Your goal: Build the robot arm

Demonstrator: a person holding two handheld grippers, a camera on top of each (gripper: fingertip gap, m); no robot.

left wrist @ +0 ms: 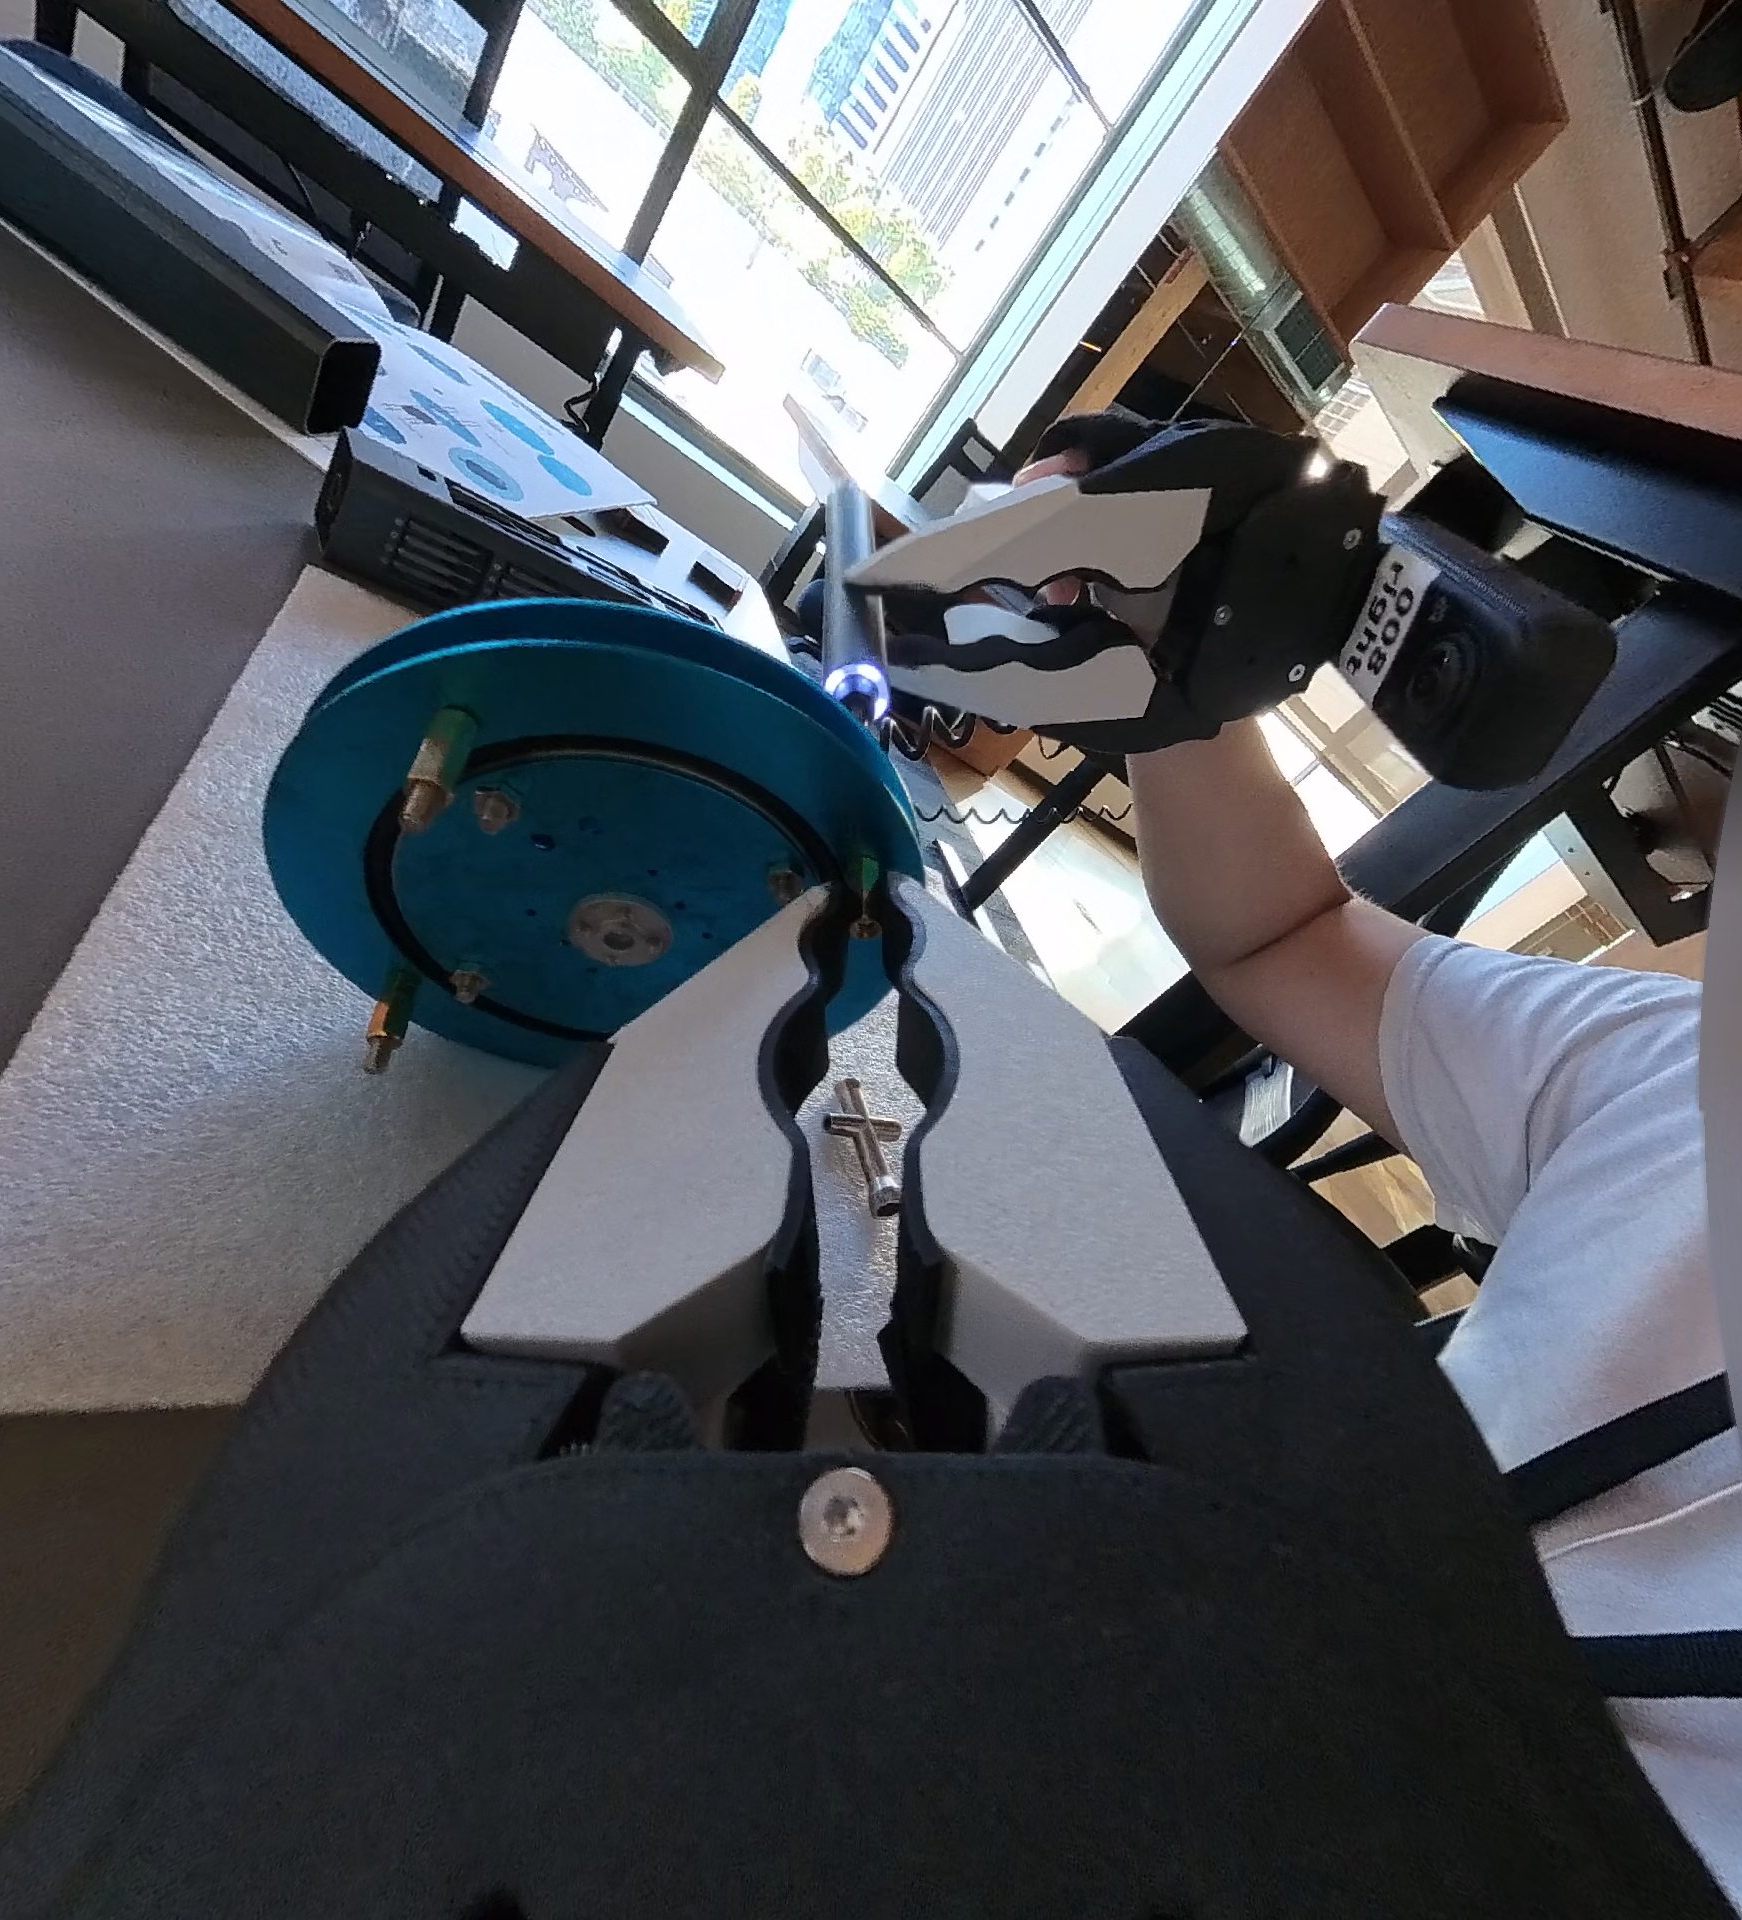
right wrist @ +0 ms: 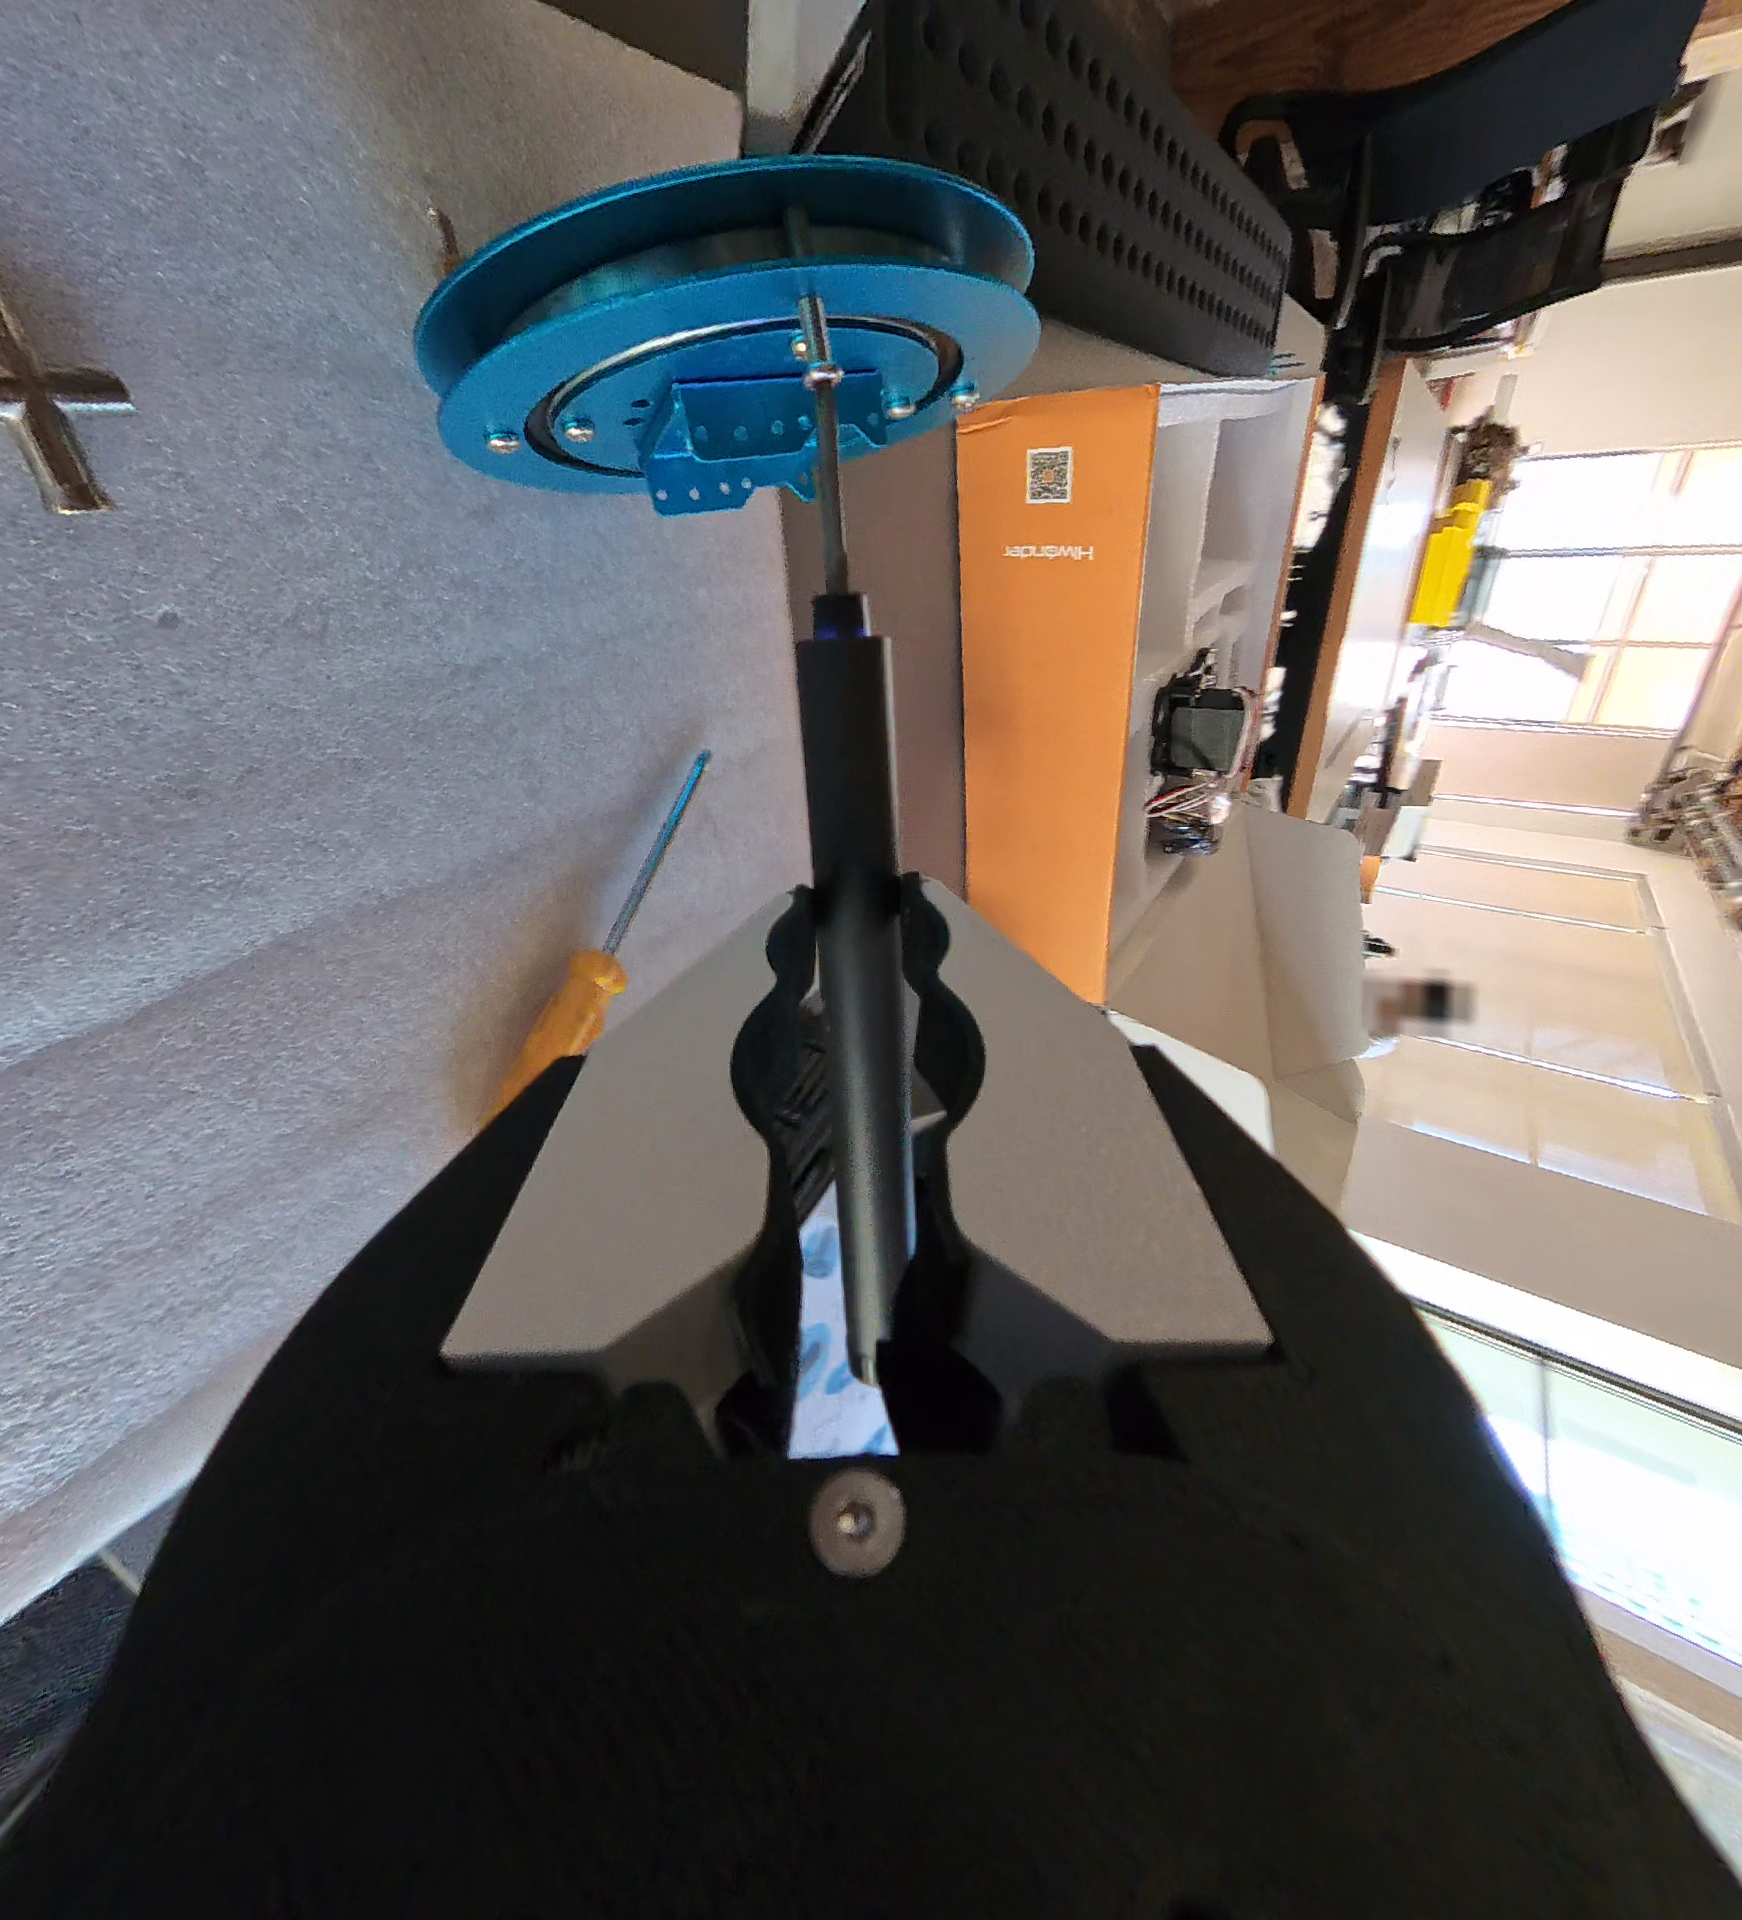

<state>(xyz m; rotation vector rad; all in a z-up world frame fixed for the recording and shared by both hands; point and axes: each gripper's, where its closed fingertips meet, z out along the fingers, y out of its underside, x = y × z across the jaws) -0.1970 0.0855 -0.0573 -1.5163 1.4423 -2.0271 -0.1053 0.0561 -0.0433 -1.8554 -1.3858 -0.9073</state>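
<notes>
Item: my right gripper clamps electric screwdriver, bit on the blue disc's screw; left gripper pinches disc rim; I judge steady, axial pressure best.

Premises identified as a workshop or robotics lab within an office-type building.

A bench covered by a grey foam mat is seen, on which a yellow-handled screwdriver and a metal cross wrench are laid beside a blue machined disc assembly. Wired electronics, wooden shelving and large windows are noted behind.
</notes>
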